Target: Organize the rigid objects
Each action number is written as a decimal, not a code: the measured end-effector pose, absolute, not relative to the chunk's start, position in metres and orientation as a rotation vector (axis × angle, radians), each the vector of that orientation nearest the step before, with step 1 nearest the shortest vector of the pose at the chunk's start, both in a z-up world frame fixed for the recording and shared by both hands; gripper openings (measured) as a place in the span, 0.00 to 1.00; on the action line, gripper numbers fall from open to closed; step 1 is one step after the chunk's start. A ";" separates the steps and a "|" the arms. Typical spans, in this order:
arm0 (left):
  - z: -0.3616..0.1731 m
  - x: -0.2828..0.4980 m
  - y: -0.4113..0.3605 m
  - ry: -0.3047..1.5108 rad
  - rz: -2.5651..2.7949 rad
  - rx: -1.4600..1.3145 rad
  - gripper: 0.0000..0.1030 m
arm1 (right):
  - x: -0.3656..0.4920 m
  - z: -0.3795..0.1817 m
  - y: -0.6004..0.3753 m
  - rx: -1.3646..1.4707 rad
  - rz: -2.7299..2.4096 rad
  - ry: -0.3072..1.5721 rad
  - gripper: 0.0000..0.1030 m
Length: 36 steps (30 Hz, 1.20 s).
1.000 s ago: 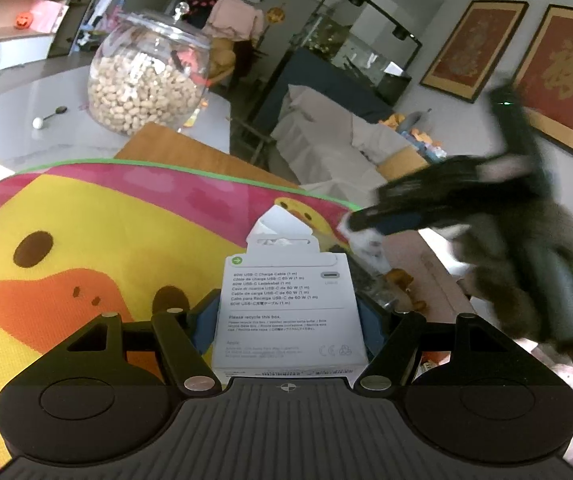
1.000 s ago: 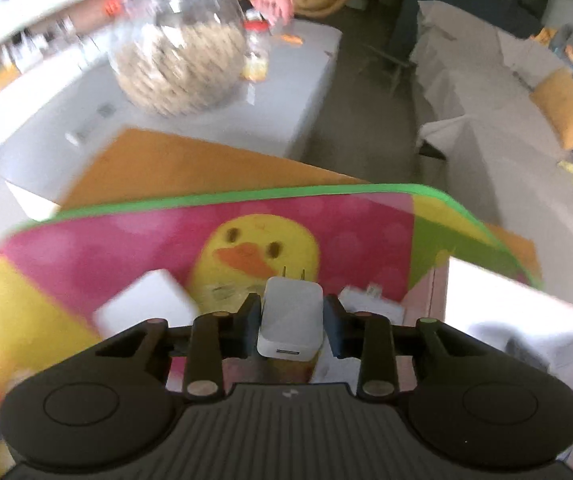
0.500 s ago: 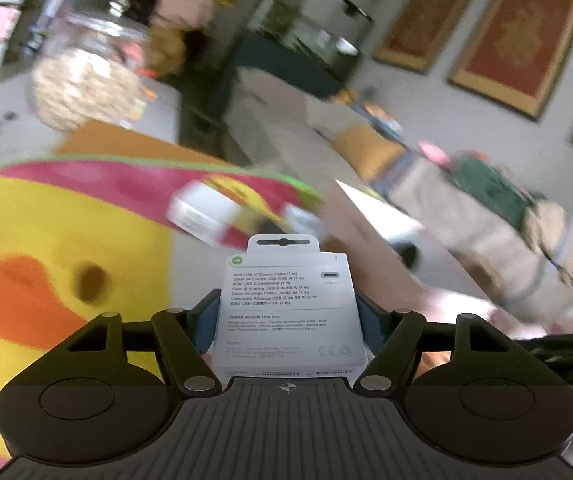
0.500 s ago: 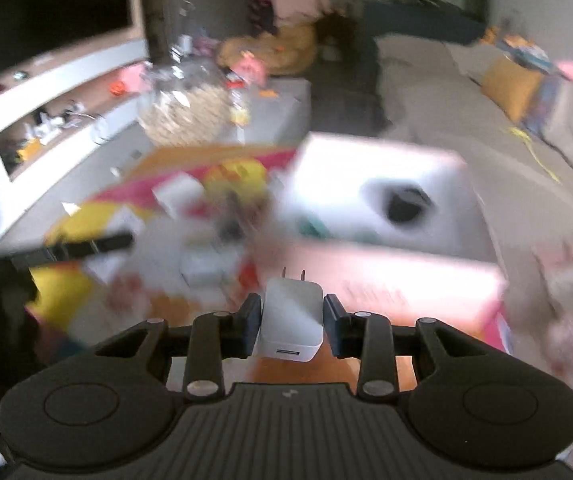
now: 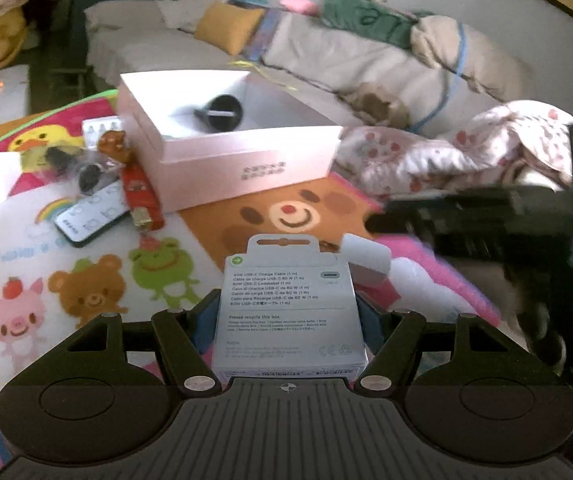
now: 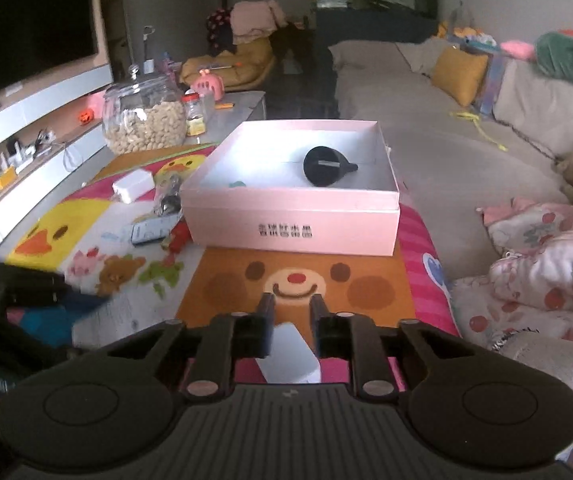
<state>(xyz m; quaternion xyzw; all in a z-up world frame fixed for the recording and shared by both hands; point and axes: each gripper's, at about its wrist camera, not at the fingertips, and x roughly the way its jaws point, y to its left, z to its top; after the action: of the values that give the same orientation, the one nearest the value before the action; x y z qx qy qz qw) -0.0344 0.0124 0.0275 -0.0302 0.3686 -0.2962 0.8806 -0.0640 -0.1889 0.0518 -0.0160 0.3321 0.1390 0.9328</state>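
Note:
My left gripper [image 5: 288, 316] is shut on a white USB-C cable box [image 5: 288, 312], held above the cartoon play mat. My right gripper [image 6: 291, 320] stands slightly apart; the white charger [image 6: 292, 354] lies loose below and behind its fingertips, and also shows in the left wrist view [image 5: 366, 260]. The open pink box [image 6: 292, 216] stands ahead of both grippers with a black funnel [image 6: 326, 162] inside; it also shows in the left wrist view [image 5: 242, 160]. The right gripper appears dark and blurred at the right of the left wrist view.
Left of the pink box lie a white box [image 6: 133, 186], a phone [image 5: 90, 220], a red toy [image 5: 140, 192] and dark small items [image 5: 86, 168]. A peanut jar [image 6: 144, 120] stands behind. Sofa and floral bedding [image 6: 546, 264] lie to the right.
Both grippers swung right, from the duck end of the mat to face the pink box. The right gripper's jaws have parted and the charger has slipped down out of their grip.

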 end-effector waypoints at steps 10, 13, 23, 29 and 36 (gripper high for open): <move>0.029 -0.013 0.037 0.774 -0.448 -0.182 0.72 | -0.074 0.025 -0.189 -0.097 0.335 0.688 0.63; 0.026 -0.010 0.034 0.786 -0.456 -0.187 0.72 | -0.073 0.021 -0.190 -0.133 0.306 0.674 0.63; 0.014 -0.024 0.012 0.824 -0.551 -0.075 0.72 | -0.062 0.011 -0.177 -0.138 0.359 0.696 0.31; 0.038 -0.021 0.014 0.762 -0.593 -0.045 0.72 | -0.063 0.037 -0.197 -0.011 0.399 0.647 0.31; 0.142 0.042 0.017 0.473 -0.592 -0.048 0.72 | -0.041 0.107 -0.212 0.077 0.272 0.422 0.31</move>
<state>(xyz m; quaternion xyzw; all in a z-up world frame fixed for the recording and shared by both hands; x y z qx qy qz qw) 0.0419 0.0169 0.1418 -0.0235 0.2307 -0.2891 0.9288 -0.0410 -0.2120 0.1068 0.0381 0.2086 0.1344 0.9680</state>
